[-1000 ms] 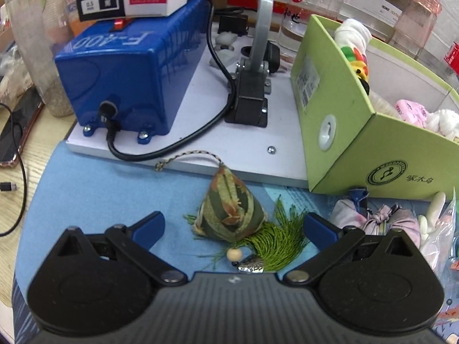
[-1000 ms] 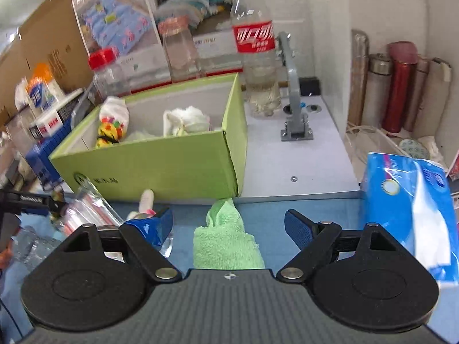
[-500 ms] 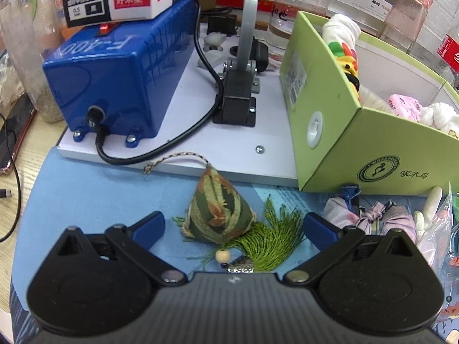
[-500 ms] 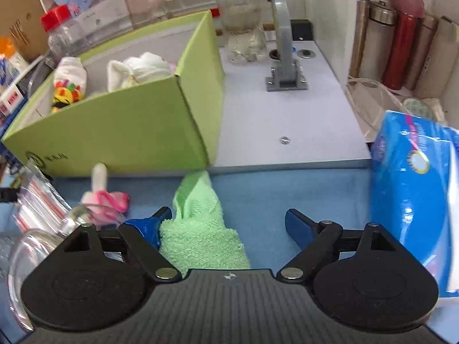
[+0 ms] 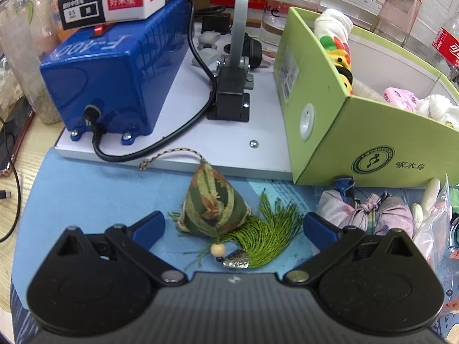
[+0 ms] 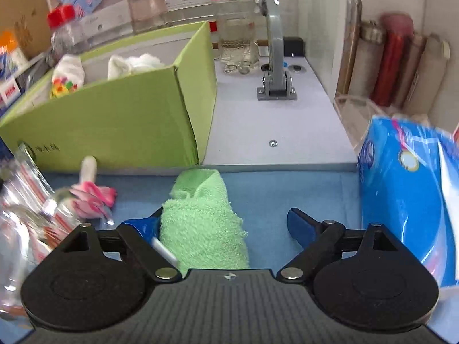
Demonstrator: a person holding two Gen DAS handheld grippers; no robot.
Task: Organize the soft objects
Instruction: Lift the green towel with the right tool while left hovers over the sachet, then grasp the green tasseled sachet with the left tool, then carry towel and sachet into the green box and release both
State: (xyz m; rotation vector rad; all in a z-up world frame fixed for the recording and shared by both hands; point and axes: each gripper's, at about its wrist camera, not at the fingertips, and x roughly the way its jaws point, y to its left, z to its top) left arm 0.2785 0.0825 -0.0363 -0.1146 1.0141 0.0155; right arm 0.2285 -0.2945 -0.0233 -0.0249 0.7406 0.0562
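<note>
1. Partly done, by my reading. The green box (image 5: 373,132) already holds several soft things: a white cloth with coloured dots (image 5: 334,33), a pink bundle (image 5: 397,99), and a white knotted piece (image 5: 436,109).
2. Still out on the blue mat (image 5: 86,195): a sachet (image 5: 213,203) with green tassel (image 5: 266,240), a floral pouch (image 5: 370,215), a green towel (image 6: 200,223), and a pink scrap (image 6: 91,197) near some plastic bags (image 6: 25,209).
3. Left gripper (image 5: 233,225): jaws spread wide, released, holding nothing. The sachet lies between them, clear of both.
4. Right gripper (image 6: 221,225): jaws also spread. The towel sits off-centre against the left one; the right one stands well apart from it. No grip yet.
5. Sachet: pyramid-shaped, green-and-rust print fabric, upright on its base just in front of the white platform (image 5: 258,132). A braided loop (image 5: 169,156) runs from its tip onto that platform; a bead and metal cap sit at the tassel root.
6. Towel: terry, rolled lengthwise, its far end touching the box corner and the platform edge.
7. Judgement: both grips look imminent; the box is near either item.
</note>
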